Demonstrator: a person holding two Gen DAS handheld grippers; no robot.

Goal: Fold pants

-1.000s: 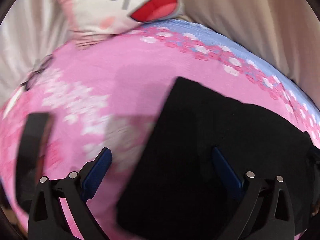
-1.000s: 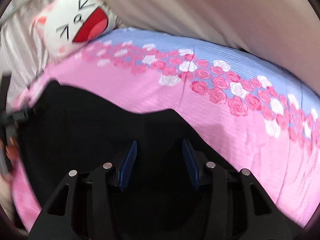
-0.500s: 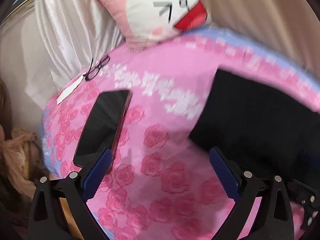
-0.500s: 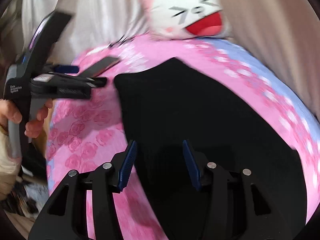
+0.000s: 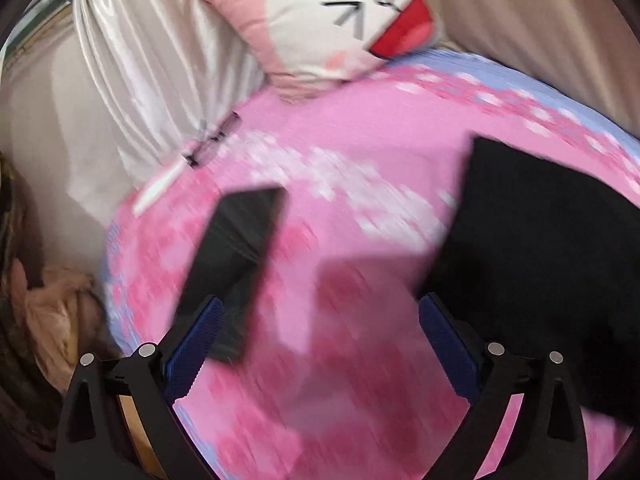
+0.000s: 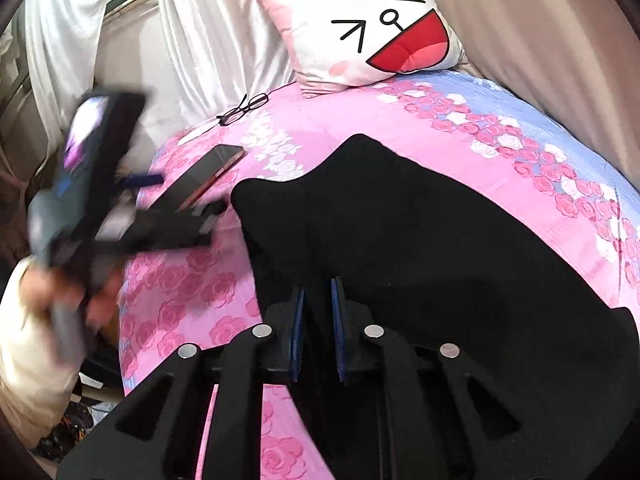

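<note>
The black pants point(image 6: 420, 240) lie folded in a flat dark patch on the pink rose-print bedsheet point(image 6: 340, 120). My right gripper point(image 6: 318, 316) sits low over their near edge, its blue pads drawn close together on the black cloth. In the left wrist view the pants point(image 5: 540, 248) fill the right side. My left gripper point(image 5: 316, 344) is wide open and empty above bare sheet, left of the pants. It also shows blurred in the right wrist view point(image 6: 120, 216), held in a hand.
A phone point(image 6: 204, 176) lies on the sheet left of the pants, with glasses point(image 6: 242, 109) further back. A cartoon-face pillow point(image 6: 360, 28) rests at the head of the bed. Pale curtains hang behind. The bed's edge drops off at the left.
My right gripper's jaws have closed from half open onto the pants' near edge. My left gripper has swung left off the pants, staying open, and is now moving, blurred.
</note>
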